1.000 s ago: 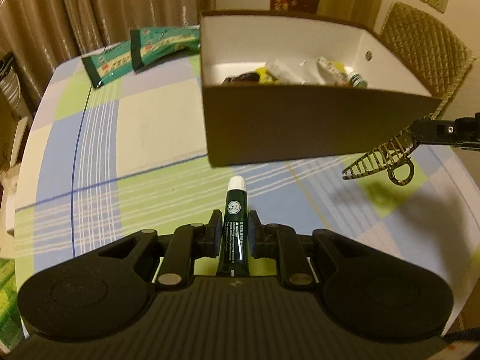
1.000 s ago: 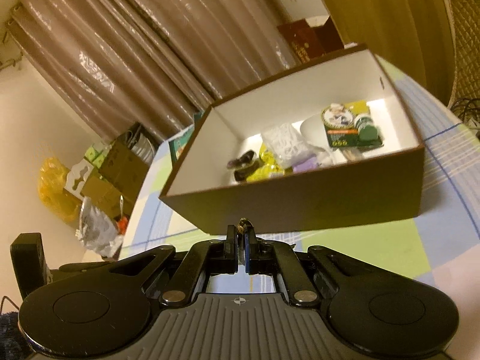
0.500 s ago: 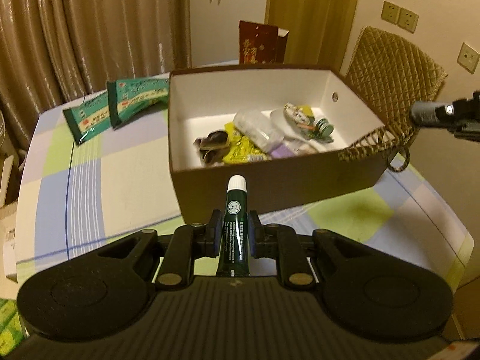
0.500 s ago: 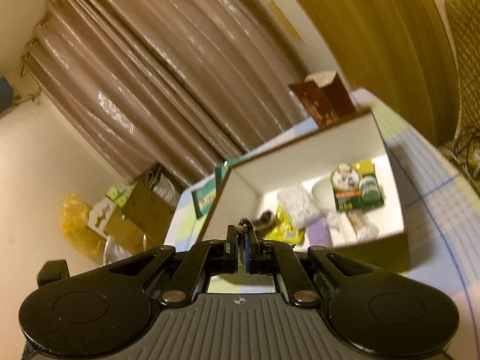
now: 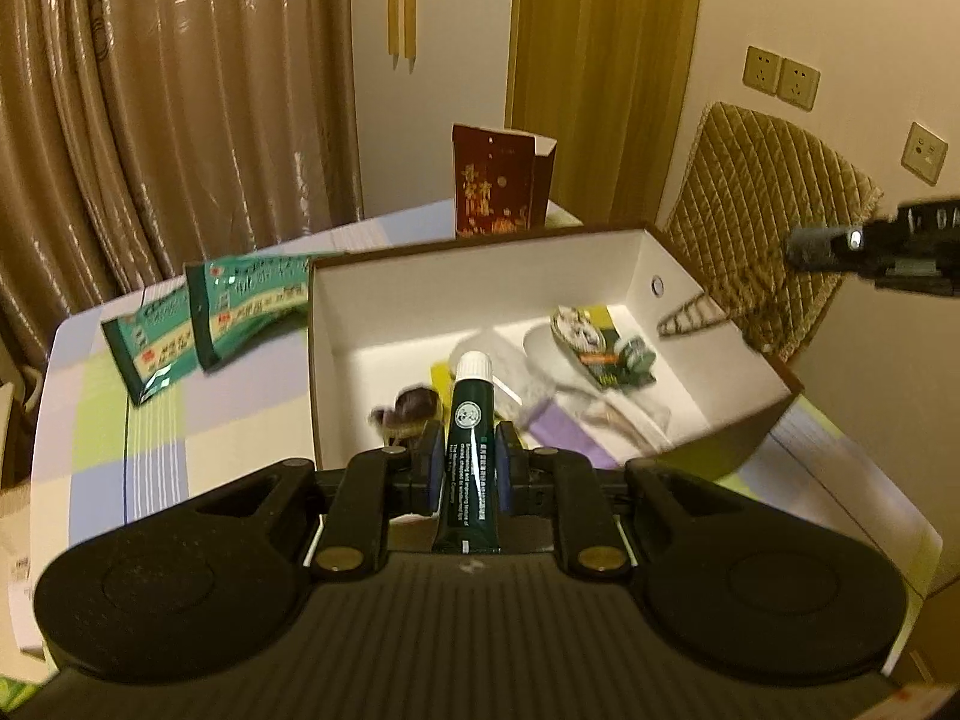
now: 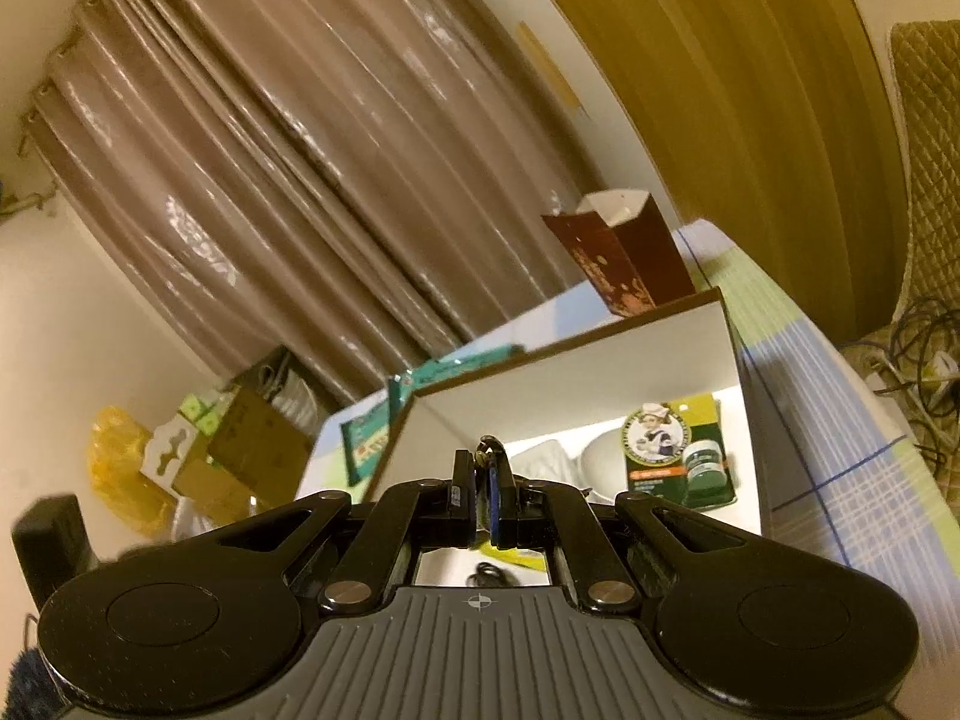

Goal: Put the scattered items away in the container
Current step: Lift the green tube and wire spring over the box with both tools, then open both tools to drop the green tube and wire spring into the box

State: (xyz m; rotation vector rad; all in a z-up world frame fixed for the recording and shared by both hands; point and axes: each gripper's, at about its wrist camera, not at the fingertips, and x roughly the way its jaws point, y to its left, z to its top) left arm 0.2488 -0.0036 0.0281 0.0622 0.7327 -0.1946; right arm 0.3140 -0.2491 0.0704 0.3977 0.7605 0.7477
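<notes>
Several items already lie in the box (image 5: 636, 264). My left gripper (image 5: 467, 468) grips a tube (image 5: 471, 450), my right gripper (image 6: 483, 495) pinches a hair clip (image 6: 485, 450); green packets (image 5: 240, 294) remain on the table.

Both grippers have risen: the left gripper (image 5: 470, 468) now carries its tube (image 5: 472, 450) above the box (image 5: 738, 438).
</notes>
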